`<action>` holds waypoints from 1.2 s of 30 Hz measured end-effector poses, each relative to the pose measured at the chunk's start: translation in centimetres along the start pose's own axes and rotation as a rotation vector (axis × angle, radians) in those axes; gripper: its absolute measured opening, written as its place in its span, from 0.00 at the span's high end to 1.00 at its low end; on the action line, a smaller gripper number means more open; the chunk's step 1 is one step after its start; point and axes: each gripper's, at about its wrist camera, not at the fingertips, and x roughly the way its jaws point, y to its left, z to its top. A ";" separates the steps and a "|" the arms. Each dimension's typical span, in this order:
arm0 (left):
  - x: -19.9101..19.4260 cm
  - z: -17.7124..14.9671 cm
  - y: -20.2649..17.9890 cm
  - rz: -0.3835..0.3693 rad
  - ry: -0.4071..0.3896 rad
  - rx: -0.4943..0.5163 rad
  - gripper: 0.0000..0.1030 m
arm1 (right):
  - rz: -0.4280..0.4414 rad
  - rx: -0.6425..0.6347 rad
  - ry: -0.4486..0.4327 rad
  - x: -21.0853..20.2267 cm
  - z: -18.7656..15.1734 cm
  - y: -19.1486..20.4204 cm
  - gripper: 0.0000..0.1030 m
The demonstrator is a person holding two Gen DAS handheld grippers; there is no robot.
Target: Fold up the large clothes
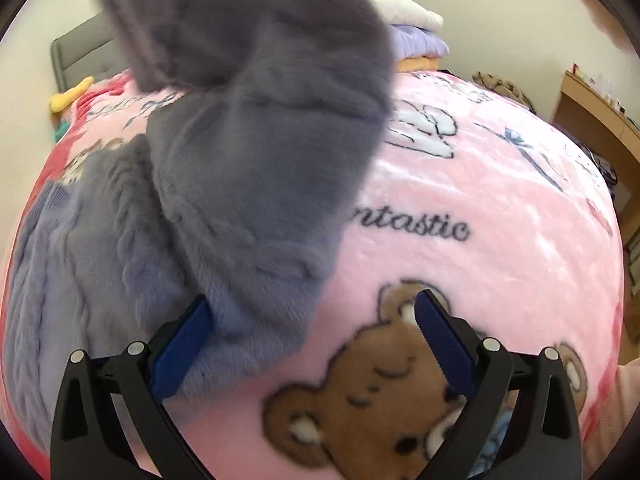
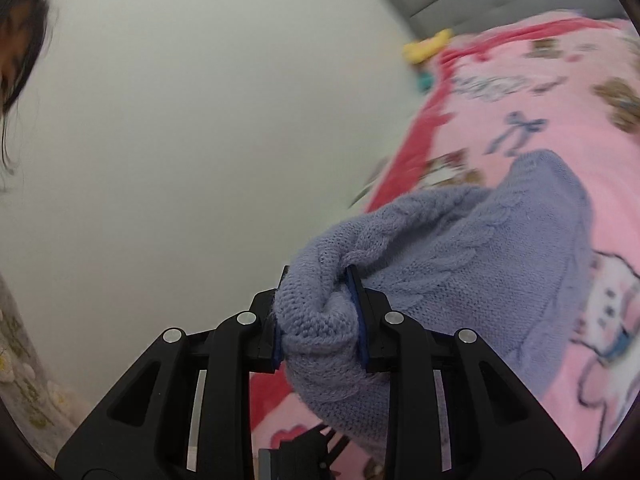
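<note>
One bed blanket [image 1: 500, 208] bears the sweater [image 2: 460, 264], bunched between right fingers [image 2: 357, 304].

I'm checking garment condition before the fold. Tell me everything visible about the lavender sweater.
The sweater is a soft lavender-grey cable knit, rumpled and partly lifted off the pink blanket. The right gripper is shut on a bunched fold; the left gripper stands open at another edge, one finger against the fabric.

Garment: lavender cable-knit sweater [image 1: 240, 184], part lifted and blurred, part lying on the blanket.
Surface: pink fleece blanket [image 1: 480, 200] printed with teddy bears.
Left gripper [image 1: 310, 324]: jaws spread wide; left blue pad touching the sweater's edge.
</note>
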 end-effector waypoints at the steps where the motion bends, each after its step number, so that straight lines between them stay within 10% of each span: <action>1: 0.1 -0.1 -0.2 0.000 0.011 -0.003 0.05 | 0.030 -0.024 0.051 1.4 0.2 0.7 0.76; 16: -13.4 -8.8 -1.3 0.155 0.064 -0.163 0.05 | 0.036 -0.500 0.718 19.0 -7.7 8.5 0.76; 27: -19.3 -14.9 11.7 0.477 0.175 -0.212 0.05 | -0.158 -0.797 0.842 22.1 -16.6 6.9 0.76; 33: -19.2 -5.3 23.4 0.333 -0.067 -0.295 0.05 | -0.226 -0.858 0.843 22.7 -17.8 7.6 0.76; 36: -15.9 1.4 26.5 0.088 -0.135 -0.334 0.05 | -0.274 -0.909 0.841 22.9 -18.9 7.8 0.76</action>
